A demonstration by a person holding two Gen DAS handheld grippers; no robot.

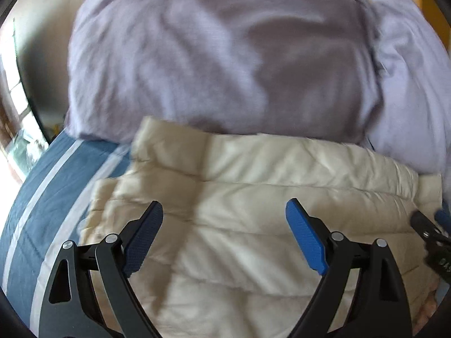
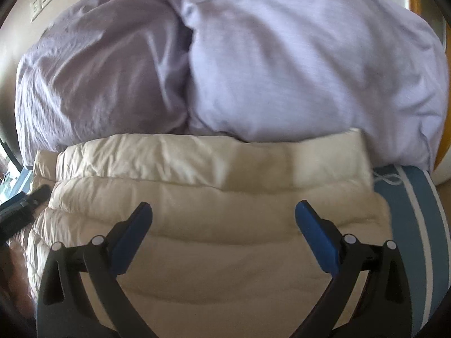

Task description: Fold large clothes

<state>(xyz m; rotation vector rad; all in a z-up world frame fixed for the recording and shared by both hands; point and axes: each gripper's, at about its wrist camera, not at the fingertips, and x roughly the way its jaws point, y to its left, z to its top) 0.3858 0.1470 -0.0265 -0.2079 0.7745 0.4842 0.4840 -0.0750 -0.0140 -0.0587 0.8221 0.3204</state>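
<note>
A cream quilted puffer jacket lies folded into a thick stack on the bed; it also shows in the right wrist view. My left gripper is open and empty, hovering just above the jacket's left part. My right gripper is open and empty above the jacket's right part. The right gripper's black tip shows at the right edge of the left wrist view, and the left gripper shows at the left edge of the right wrist view.
A lilac duvet is bunched up just behind the jacket, also in the right wrist view. The blue sheet with white stripes shows left of the jacket and right of it. A window is far left.
</note>
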